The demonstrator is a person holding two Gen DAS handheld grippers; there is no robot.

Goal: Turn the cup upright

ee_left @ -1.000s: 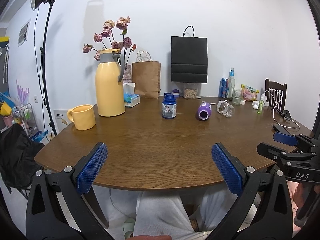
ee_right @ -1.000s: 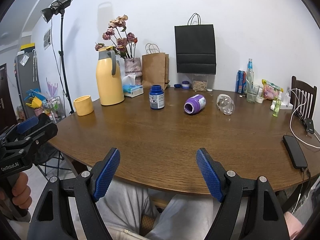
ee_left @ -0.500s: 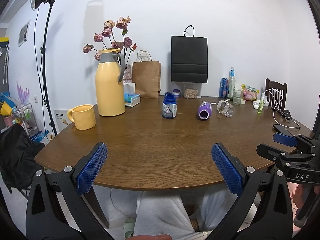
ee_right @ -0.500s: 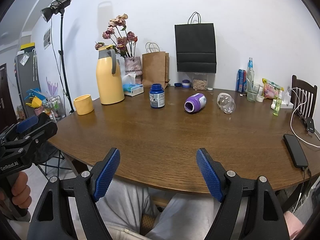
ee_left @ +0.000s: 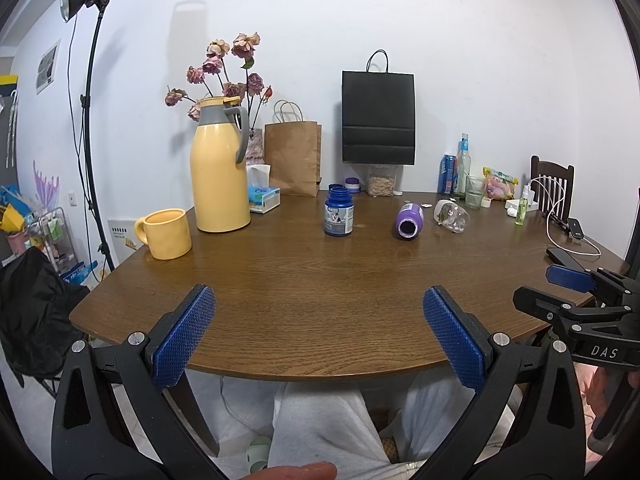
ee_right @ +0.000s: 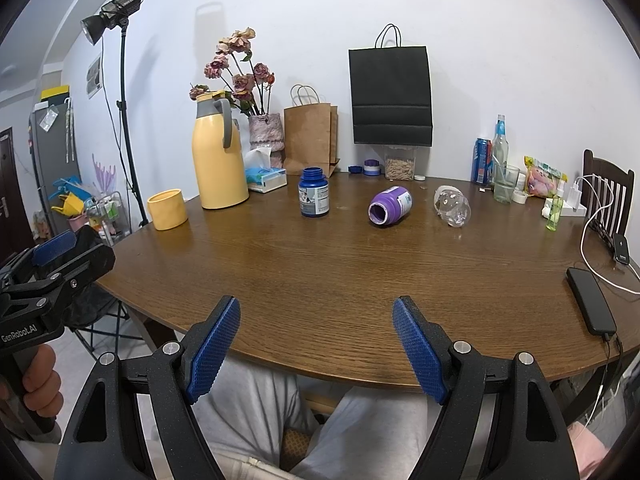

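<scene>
The cup most likely meant is the purple cup [ee_left: 409, 222], which lies on its side on the table [ee_left: 304, 280], past the middle, with its open mouth turned toward the near edge. Just to its right a clear jar [ee_left: 452, 216] also lies tipped over, and to its left a blue bottle [ee_left: 338, 216] stands upright. A yellow mug [ee_left: 168, 234] at the left end already stands mouth up, so it needs no flipping.

The left gripper [ee_left: 318, 294] and the right gripper [ee_right: 317, 306] both hover at the near edge of the table with their jaws spread wide and nothing between them, well apart from the purple cup. No grasp is in hand, so the step looks like an approach.

By this reading, the next move calls for one gripper, probably the right, to reach across the table, close on the cup's round body from the sides, and tip it up onto its base. The blue bottle and the clear jar must not be knocked, and the cup may roll away when touched.
</scene>
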